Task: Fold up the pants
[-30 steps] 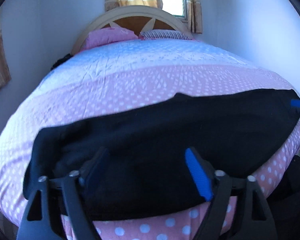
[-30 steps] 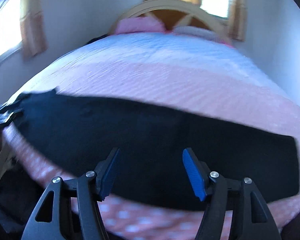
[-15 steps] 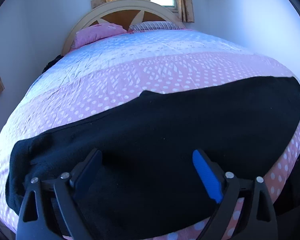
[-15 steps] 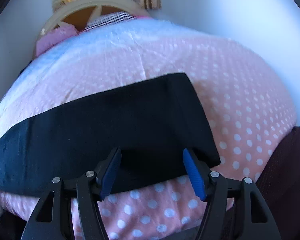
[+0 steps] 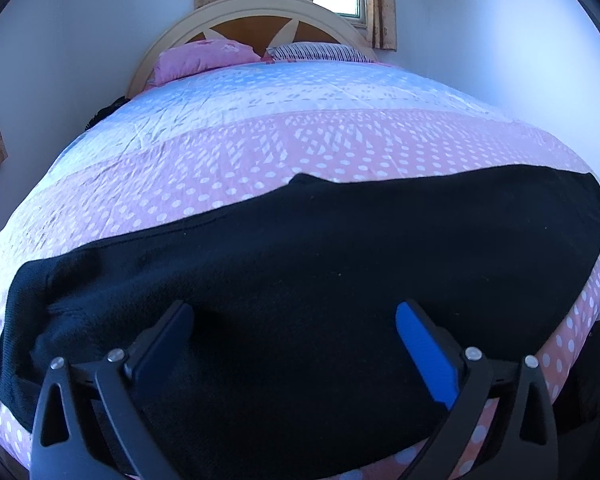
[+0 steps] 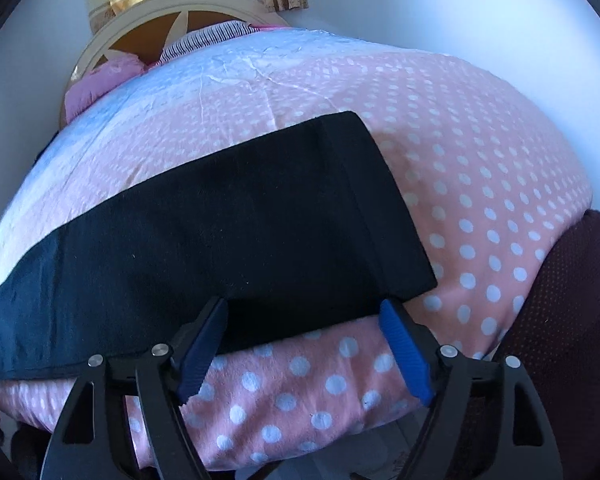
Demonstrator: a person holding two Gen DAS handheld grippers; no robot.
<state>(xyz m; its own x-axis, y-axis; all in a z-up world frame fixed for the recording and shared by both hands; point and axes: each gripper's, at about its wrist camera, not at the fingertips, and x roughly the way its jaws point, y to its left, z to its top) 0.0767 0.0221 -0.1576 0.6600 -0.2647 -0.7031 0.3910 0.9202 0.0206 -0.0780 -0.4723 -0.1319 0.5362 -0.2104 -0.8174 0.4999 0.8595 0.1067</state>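
Black pants (image 5: 320, 272) lie flat in a long band across the near end of the bed. The left wrist view has their wider, wrinkled end at the left. In the right wrist view the pants (image 6: 228, 232) end in a straight hem at the right. My left gripper (image 5: 294, 332) hovers open over the wide end, with nothing between its fingers. My right gripper (image 6: 304, 338) is open too, just above the pants' near edge by the hem, and holds nothing.
The bed carries a pink dotted bedspread (image 5: 340, 148) that turns pale blue toward the headboard (image 5: 256, 12). Pillows (image 5: 204, 58) lie at the far end. A dark maroon object (image 6: 572, 312) stands off the bed's right corner. White walls close in on both sides.
The right gripper swung from the middle of the pants to the hem end and came closer to it. The left gripper moved in over the wide end. Both stayed open.
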